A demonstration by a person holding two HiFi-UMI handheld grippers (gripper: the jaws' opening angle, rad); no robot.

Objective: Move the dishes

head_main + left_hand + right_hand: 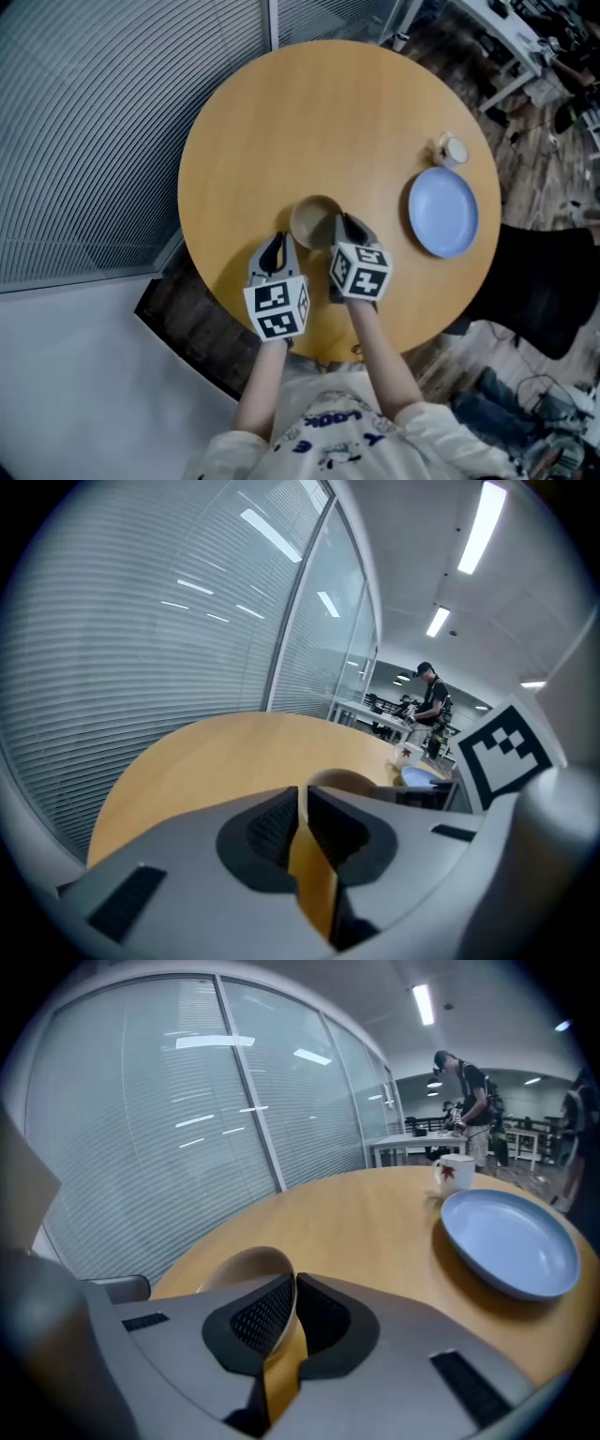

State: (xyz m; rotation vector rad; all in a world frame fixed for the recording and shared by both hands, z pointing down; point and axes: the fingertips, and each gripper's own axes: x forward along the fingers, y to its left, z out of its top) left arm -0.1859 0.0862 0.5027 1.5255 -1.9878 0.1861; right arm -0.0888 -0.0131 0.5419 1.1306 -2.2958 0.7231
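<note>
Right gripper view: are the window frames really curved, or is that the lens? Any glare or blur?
Right gripper view: wide lens bows the window frames; ceiling lights mirror in the glass; plate and bowl are sharp. Left gripper view: same bowing, dark corners. Head view: even light, soft shadows on the table.

A round wooden table (281, 131) bears a tan bowl (314, 217) near its front edge. To the right lies a blue plate (443, 213), with a white mug (454, 150) just beyond it.
</note>
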